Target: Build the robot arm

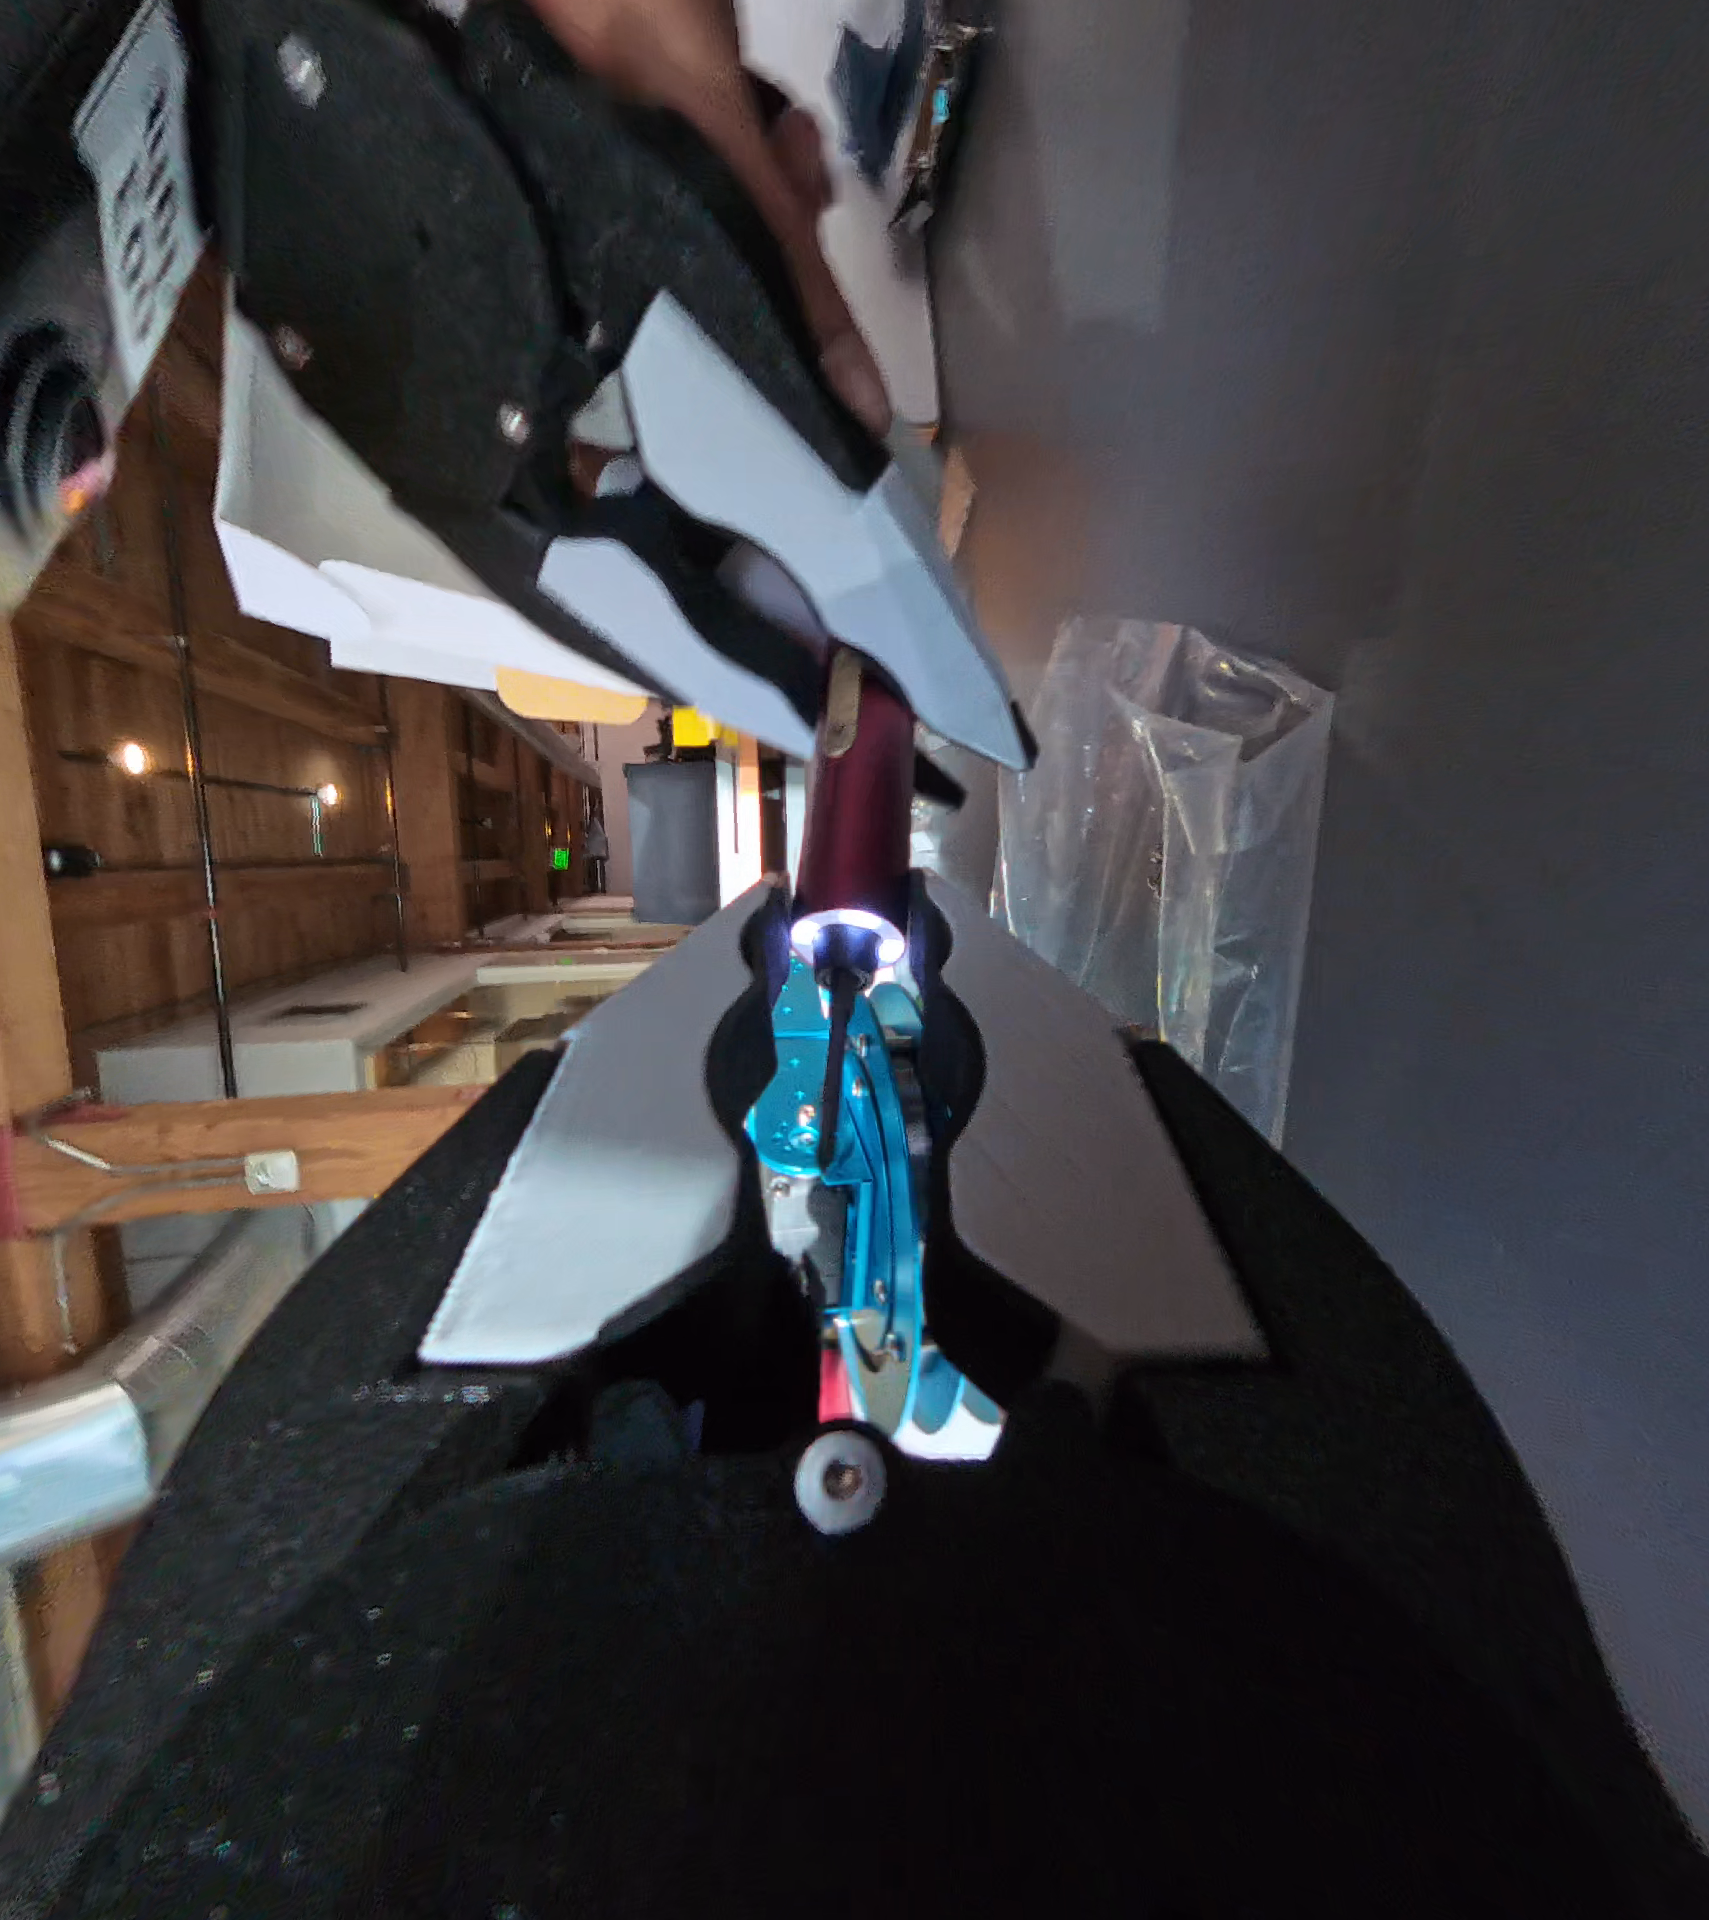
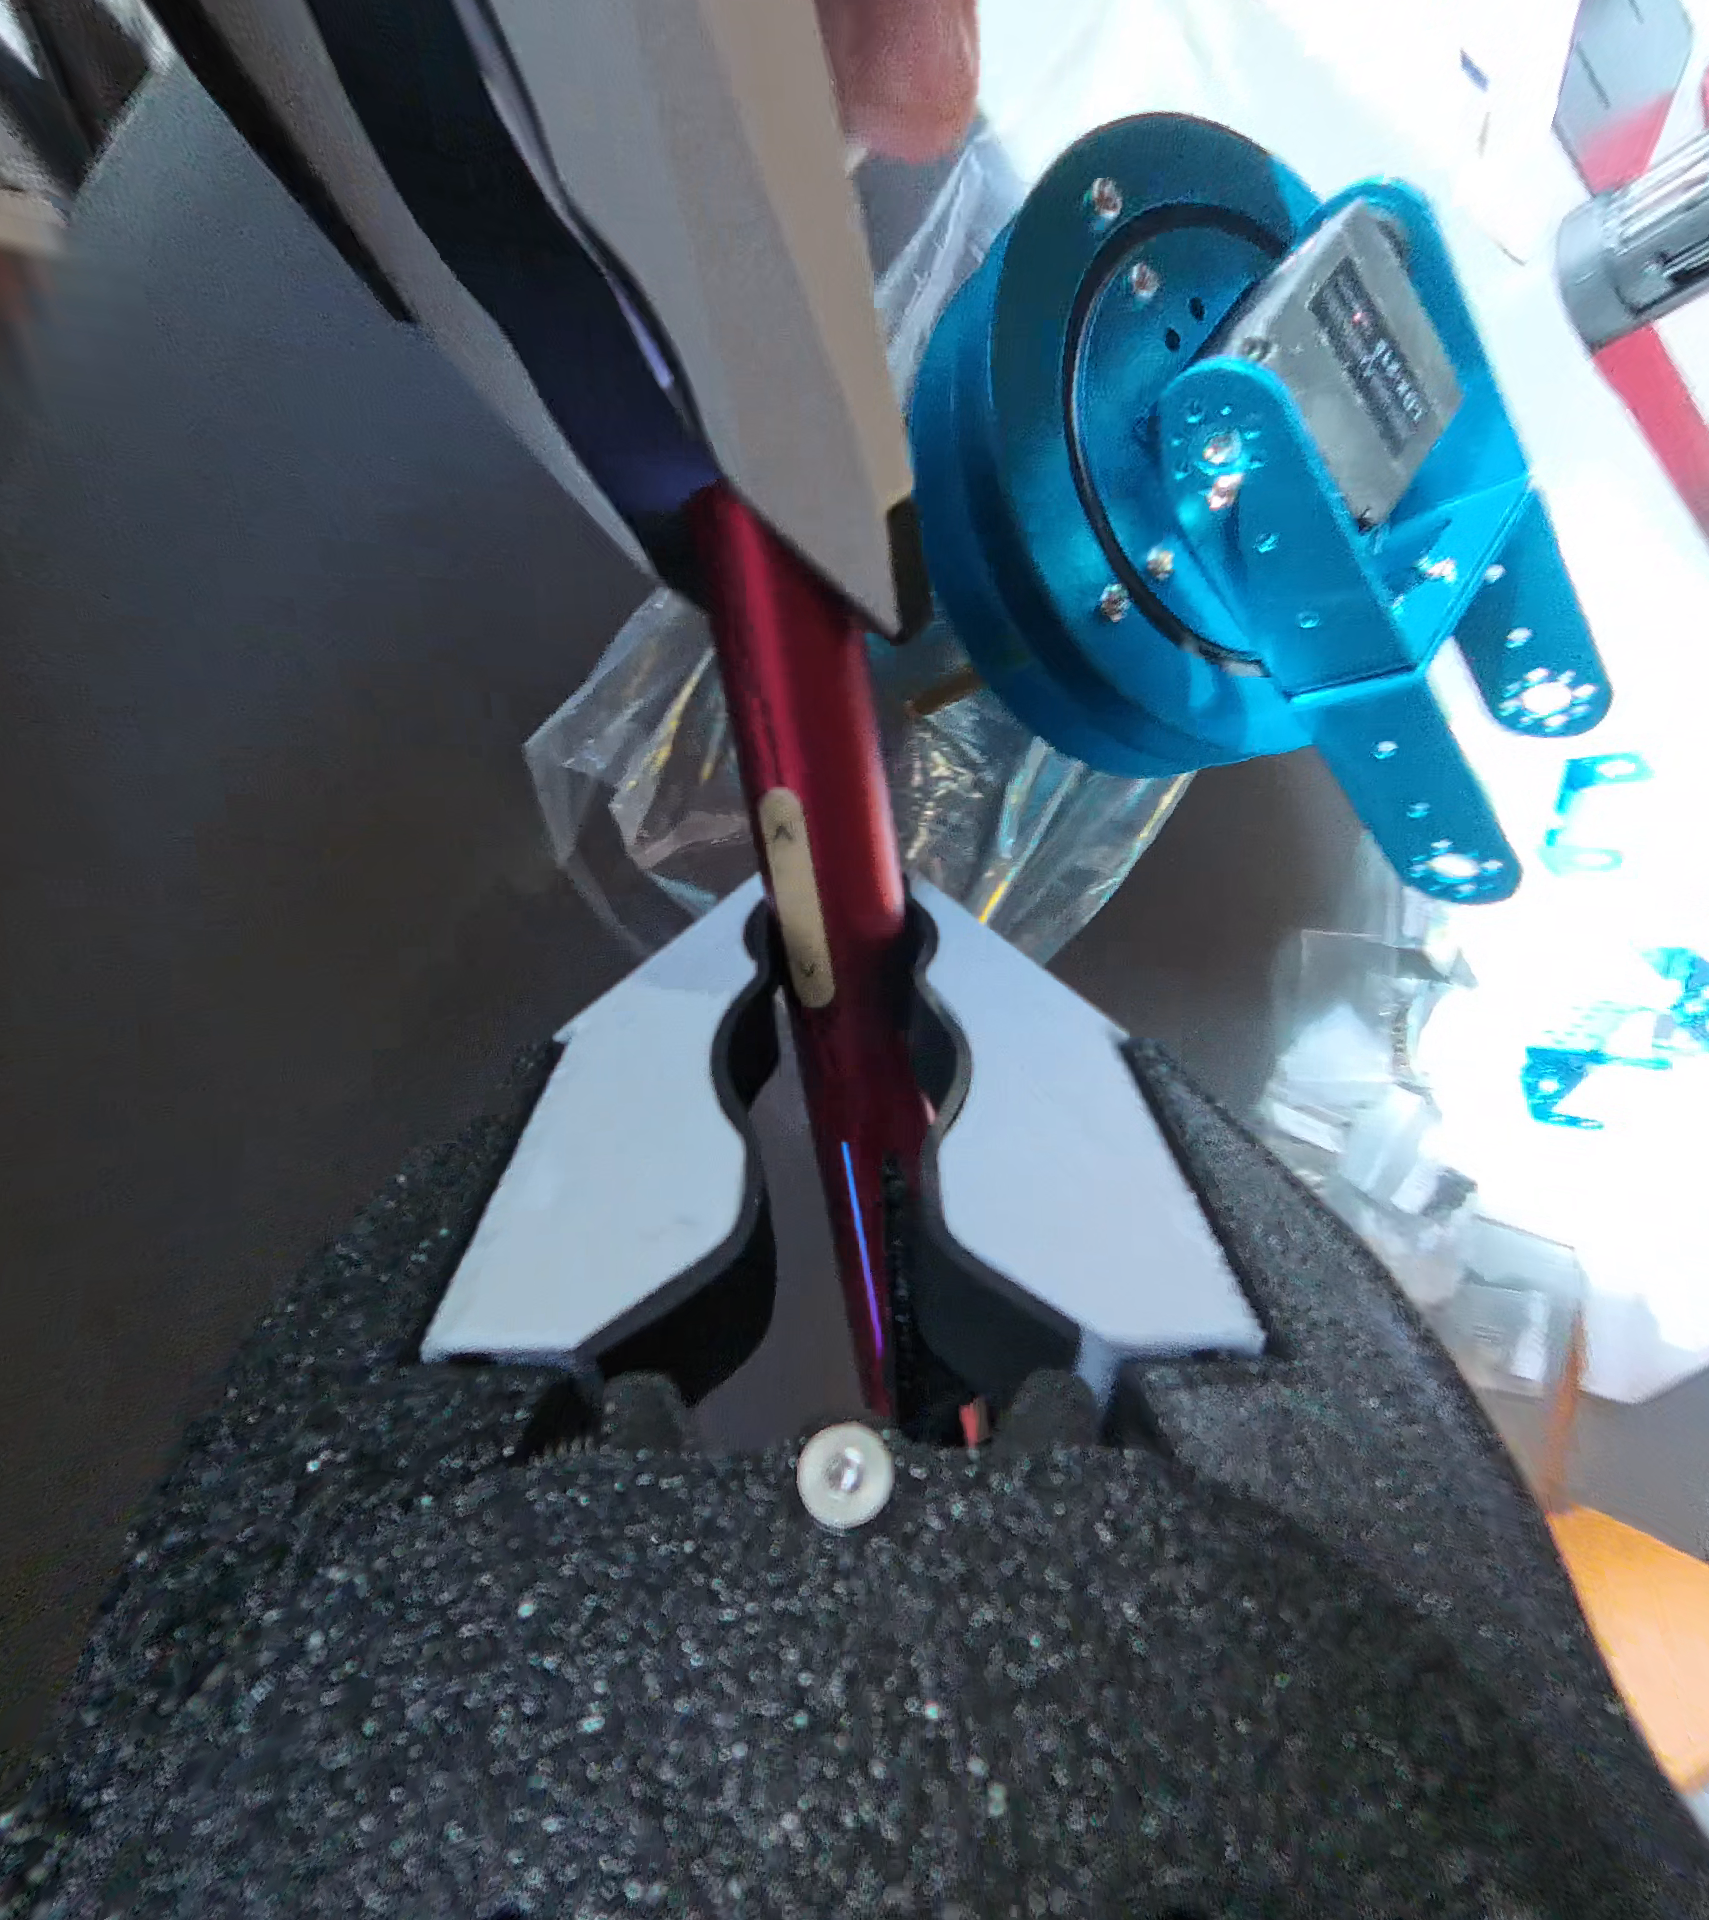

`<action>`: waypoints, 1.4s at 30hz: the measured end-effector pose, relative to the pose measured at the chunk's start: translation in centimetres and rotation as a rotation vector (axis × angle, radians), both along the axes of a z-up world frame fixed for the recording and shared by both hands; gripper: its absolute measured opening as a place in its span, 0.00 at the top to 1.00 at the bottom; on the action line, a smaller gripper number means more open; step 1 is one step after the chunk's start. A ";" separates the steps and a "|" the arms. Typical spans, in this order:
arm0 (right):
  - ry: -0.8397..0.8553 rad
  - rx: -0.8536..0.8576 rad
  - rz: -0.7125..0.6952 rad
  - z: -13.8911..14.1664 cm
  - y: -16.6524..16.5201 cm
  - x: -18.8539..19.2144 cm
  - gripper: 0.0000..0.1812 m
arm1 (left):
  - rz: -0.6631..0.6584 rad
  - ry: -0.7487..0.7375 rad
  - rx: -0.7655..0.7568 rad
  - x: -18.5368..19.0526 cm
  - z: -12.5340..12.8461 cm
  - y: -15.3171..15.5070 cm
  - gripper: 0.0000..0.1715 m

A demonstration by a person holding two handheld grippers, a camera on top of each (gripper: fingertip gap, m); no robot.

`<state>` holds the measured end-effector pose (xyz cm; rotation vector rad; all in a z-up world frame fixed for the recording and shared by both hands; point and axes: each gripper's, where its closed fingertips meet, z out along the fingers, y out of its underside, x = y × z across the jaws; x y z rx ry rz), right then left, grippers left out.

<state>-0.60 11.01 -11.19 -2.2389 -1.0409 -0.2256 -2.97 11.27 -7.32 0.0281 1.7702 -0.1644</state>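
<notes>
Clear plastic bag [image 2: 725, 790] lies crumpled on the dark grey surface [image 2: 206, 727] right behind both tools. It shows in the left wrist view too, off to the right. Loose blue brackets [image 2: 1608, 1039] are scattered on the overexposed white area at right. A knurled grey handle [image 2: 1660, 239] and some red shapes sit at upper right, too blurred to identify. Wooden beams [image 1: 237, 1132] and ceiling lights fill the left of the left wrist view.

Obstruction: the two grippers are nose to nose, so each blocks much of the other's view.

Right gripper [image 2: 839, 914] is clamped on the maroon powered screwdriver [image 2: 808, 707], its fingertip notches hugging the barrel. The pale rocker switch [image 2: 796, 894] sits right at the fingertips. A person's hand [image 1: 777, 208] is behind that gripper in the left wrist view.

Left gripper [image 1: 845, 904] is nearly closed and grips the blue servo assembly [image 1: 860, 1143], which is seen edge-on between the pads. From the right wrist view, its disc and bracket stick out sideways past one finger, up off the surface.

The screwdriver's lit ring [image 1: 845, 928] is at the left fingertips. The black bit [image 1: 834, 1070] runs down onto the blue bracket. I cannot tell whether it is seated in a screw.
</notes>
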 end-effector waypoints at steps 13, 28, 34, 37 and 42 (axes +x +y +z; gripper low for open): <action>0.130 -0.353 -0.460 -5.0 -9.2 9.2 0.91 | 0.336 0.336 -0.783 -4.4 2.5 17.7 0.79; 0.470 -0.025 -0.710 1.3 -5.5 6.2 0.66 | 0.470 0.574 -1.048 -6.2 -4.8 24.3 0.76; 0.743 0.040 -0.981 -2.3 -3.5 2.9 0.61 | 0.415 0.659 -1.003 -6.6 -6.8 24.1 0.77; 0.751 0.033 -1.023 -3.7 -3.0 3.6 0.68 | 0.392 0.677 -0.956 -6.4 -7.4 23.9 0.83; 0.759 0.012 -1.018 -4.6 -1.7 4.4 0.96 | 0.375 0.686 -0.866 -6.4 -8.0 23.4 1.00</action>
